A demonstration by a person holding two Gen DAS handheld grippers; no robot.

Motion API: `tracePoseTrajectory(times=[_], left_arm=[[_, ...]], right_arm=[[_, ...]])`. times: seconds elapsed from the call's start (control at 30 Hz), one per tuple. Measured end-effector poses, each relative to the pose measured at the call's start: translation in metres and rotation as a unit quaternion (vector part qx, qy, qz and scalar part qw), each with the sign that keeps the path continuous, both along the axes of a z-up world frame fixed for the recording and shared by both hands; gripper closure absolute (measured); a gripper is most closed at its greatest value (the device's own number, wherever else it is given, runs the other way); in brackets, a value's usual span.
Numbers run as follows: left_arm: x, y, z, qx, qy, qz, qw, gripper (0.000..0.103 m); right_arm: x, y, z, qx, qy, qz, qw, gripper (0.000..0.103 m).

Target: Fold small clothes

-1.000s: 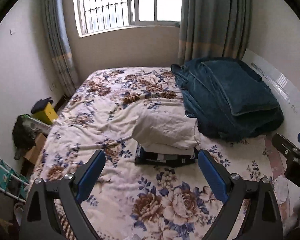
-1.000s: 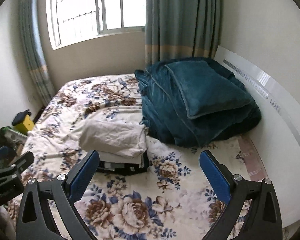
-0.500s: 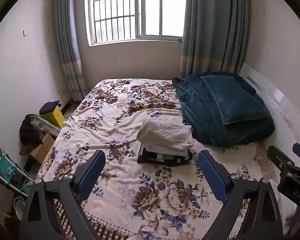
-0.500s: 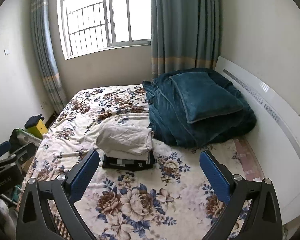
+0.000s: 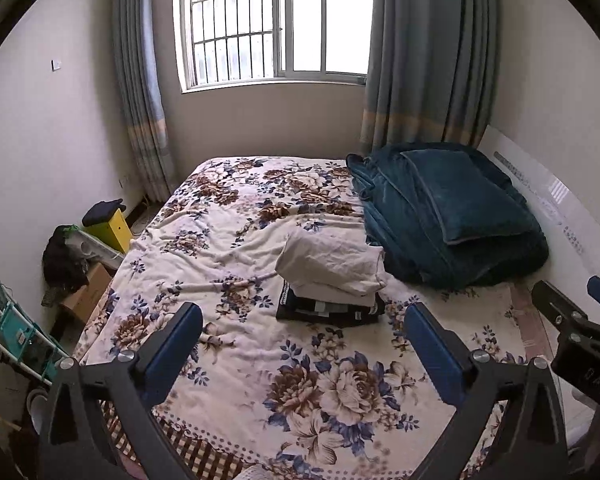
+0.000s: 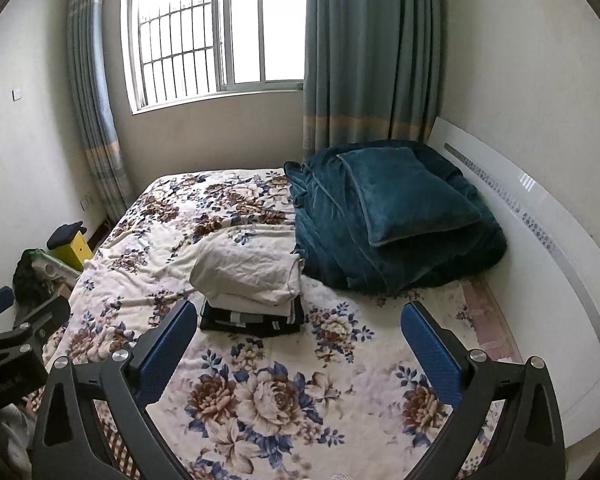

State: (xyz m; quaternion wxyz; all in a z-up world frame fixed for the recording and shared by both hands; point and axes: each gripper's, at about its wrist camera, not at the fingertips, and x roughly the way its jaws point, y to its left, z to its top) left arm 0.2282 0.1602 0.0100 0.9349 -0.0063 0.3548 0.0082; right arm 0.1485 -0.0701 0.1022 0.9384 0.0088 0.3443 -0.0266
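Observation:
A stack of folded clothes sits in the middle of the bed [image 5: 236, 364]: a cream garment [image 5: 334, 266] on top, white pieces under it, and a black folded garment [image 5: 328, 314] at the bottom. The stack also shows in the right wrist view [image 6: 248, 272]. My left gripper [image 5: 304, 332] is open and empty, held back from the stack above the bed's near part. My right gripper [image 6: 298, 330] is open and empty, also well short of the stack. Each gripper shows at the edge of the other's view.
A folded teal blanket and pillow [image 5: 448, 216] lie at the bed's far right by the white headboard [image 6: 540, 232]. Left of the bed stand a yellow box [image 5: 108, 224], a cardboard box [image 5: 86, 298], a black bag and a teal rack [image 5: 16, 336]. A window and curtains are behind.
Both grippers have drawn back and up from the stack, so the bed and stack look smaller and more of the room shows. Both stay open and empty.

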Motion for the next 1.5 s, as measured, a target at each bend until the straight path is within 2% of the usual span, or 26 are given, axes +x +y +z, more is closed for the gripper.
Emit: tracePoseTrajectory(times=[1.5], left_arm=[[-0.017,-0.002,0.006,0.005,-0.001,0.007,1.0000,0.000]], right_arm=[[-0.012,0.008,-0.001,-0.003,0.002,0.016,1.000,0.000]])
